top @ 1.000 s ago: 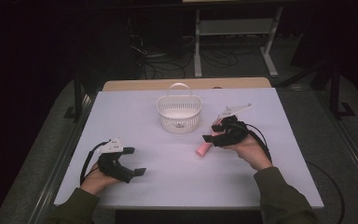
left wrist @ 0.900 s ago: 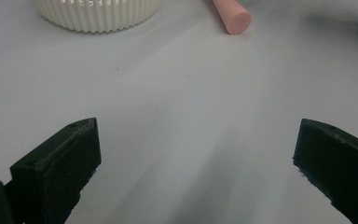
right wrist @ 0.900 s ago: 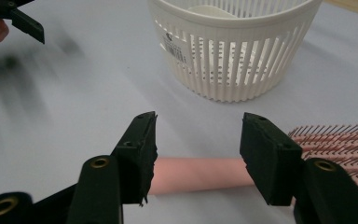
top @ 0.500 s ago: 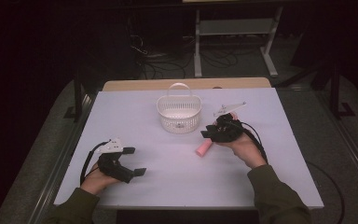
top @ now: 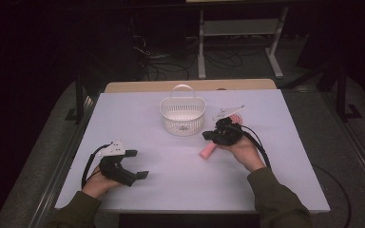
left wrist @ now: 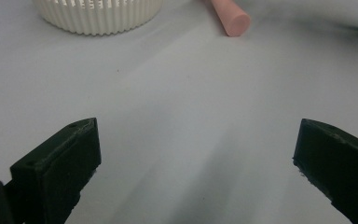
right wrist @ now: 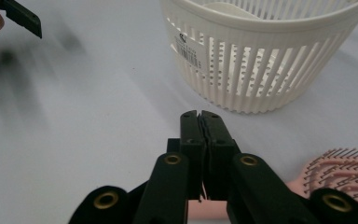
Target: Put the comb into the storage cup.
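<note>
Right gripper (right wrist: 199, 116) at frame centre, jaws pressed together over the pink brush (top: 207, 151), beside the basket (top: 182, 116). Left gripper (top: 138, 164), lower left, jaws spread.

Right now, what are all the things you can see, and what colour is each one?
table: 1, white, in the middle of the room
basket: 1, white with a handle, towards the back of the table, in the middle
hairbrush: 1, pink, lying right of the basket, partly under the right gripper
cables: several, dark, on the floor behind the table
sleeves: 2, olive green, at the near edge
left gripper: 1, black, near left of the table, fingers wide open
right gripper: 1, black, over the hairbrush, fingers closed together
</note>
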